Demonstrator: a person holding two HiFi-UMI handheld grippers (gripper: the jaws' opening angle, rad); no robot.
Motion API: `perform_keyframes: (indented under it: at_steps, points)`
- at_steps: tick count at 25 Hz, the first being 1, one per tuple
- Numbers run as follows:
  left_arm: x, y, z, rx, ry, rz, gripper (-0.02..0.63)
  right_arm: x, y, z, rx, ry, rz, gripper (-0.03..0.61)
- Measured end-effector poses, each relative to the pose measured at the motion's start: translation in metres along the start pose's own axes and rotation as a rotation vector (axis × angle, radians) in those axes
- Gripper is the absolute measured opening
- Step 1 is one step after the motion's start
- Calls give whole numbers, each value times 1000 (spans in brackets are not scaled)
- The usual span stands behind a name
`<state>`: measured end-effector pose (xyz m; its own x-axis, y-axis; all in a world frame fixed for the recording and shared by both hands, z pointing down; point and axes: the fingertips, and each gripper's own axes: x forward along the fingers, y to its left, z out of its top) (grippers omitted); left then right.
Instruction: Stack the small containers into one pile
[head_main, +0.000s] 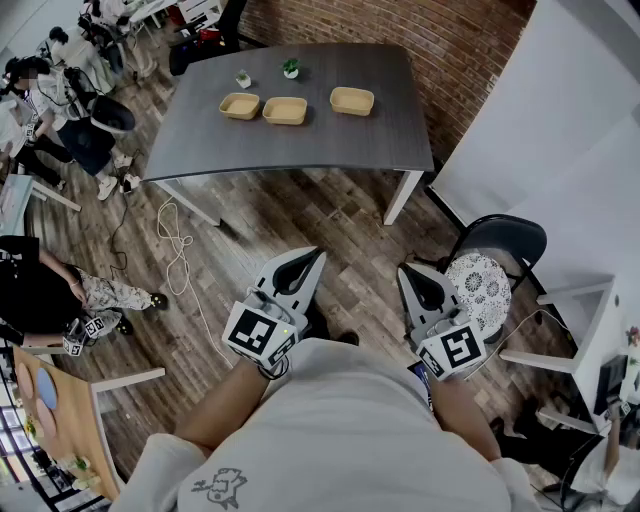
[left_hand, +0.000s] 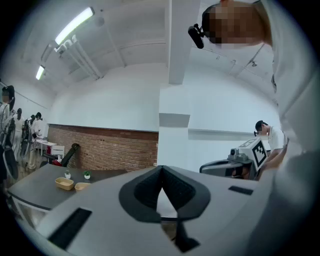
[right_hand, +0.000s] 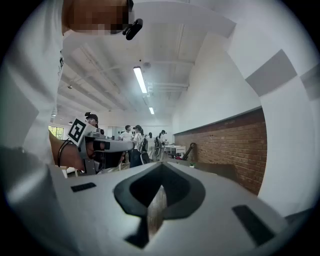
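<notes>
Task not begun.
- Left container (head_main: 239, 105), middle container (head_main: 285, 110) and right container (head_main: 352, 100): all separate on surface (head_main: 330, 145), well ahead of both claws.
- Left claw (head_main: 317, 255): clenched, empty, level.
- Right claw (head_main: 404, 270): clenched, empty, level.
- Remaining: every lift and placement.

View differences:
- Head view: all three containers.
- Left gripper view: only two, ahead and to left of claw.
- Right gripper view: none made out.

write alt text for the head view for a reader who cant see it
Seen from above, a person holds the left gripper and right gripper, both shut and empty, over a wooden floor. Ahead stands a dark table bearing three separate tan containers in a row and two small potted plants.
</notes>
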<state>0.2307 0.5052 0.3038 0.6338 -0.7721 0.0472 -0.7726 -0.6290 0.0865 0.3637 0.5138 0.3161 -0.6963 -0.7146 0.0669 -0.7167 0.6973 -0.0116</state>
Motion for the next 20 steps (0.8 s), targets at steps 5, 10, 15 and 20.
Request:
perform_keyframes:
  at_steps: [5,10,15,20]
  points:
    - [7,2,5,-4,-4,0,11,3,-7,1,-7,2,-2,3]
    - [11,14,3,-10,3,-1,11,16,-11,0,-5,8,3,3]
    - [15,36,-2,-26,11,12,11,37,-15,-6,-6,22,9,3]
    - [20,64,-11,-42,27,15,11,64,-21,-12,-7,44,6,5]
